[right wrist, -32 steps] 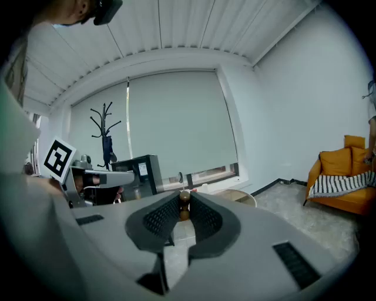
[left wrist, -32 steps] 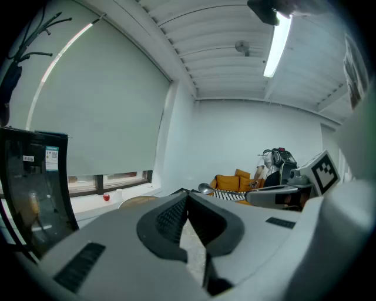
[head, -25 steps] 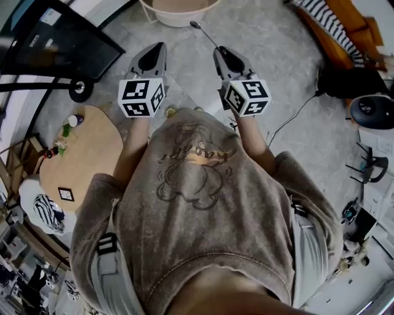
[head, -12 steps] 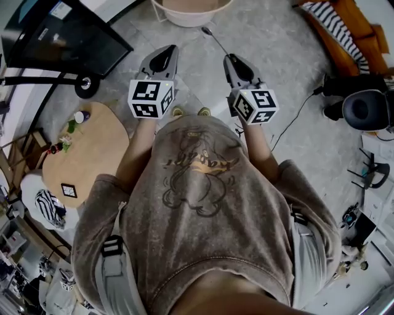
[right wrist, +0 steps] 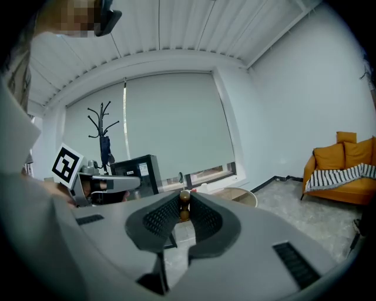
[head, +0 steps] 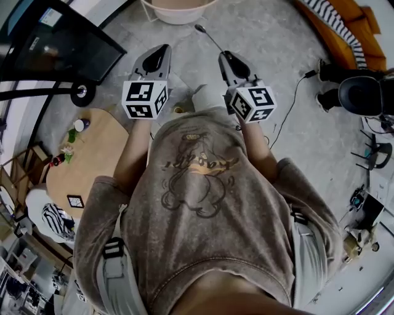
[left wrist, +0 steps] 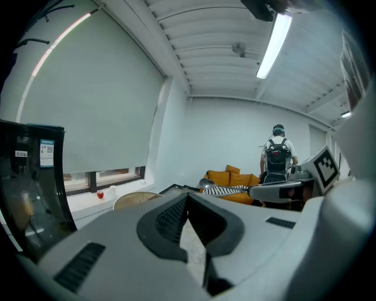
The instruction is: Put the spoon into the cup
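Note:
My right gripper (head: 225, 56) is shut on a thin spoon (head: 206, 35), whose handle runs forward and up to a small bowl over the grey floor. In the right gripper view the spoon's brown handle end (right wrist: 184, 210) sits pinched between the pads of the right gripper (right wrist: 184, 200). My left gripper (head: 159, 52) is held beside it at the same height, its tips meeting with nothing between them (left wrist: 187, 199). From the left gripper view I see the right gripper (left wrist: 282, 191) and the spoon's bowl (left wrist: 205, 183). No cup can be made out for certain.
A white round tub (head: 178, 9) stands ahead. A black screen on a stand (head: 55, 43) and a low wooden table (head: 86, 160) with small items are at the left. An orange sofa (head: 345, 31), a black chair (head: 366, 92) and a floor cable (head: 289, 104) lie right. A person with a backpack (left wrist: 277, 156) stands far off.
Both grippers have been carried forward over the floor together as the person walks, and a white shoe now shows between them. The spoon stays in the right gripper.

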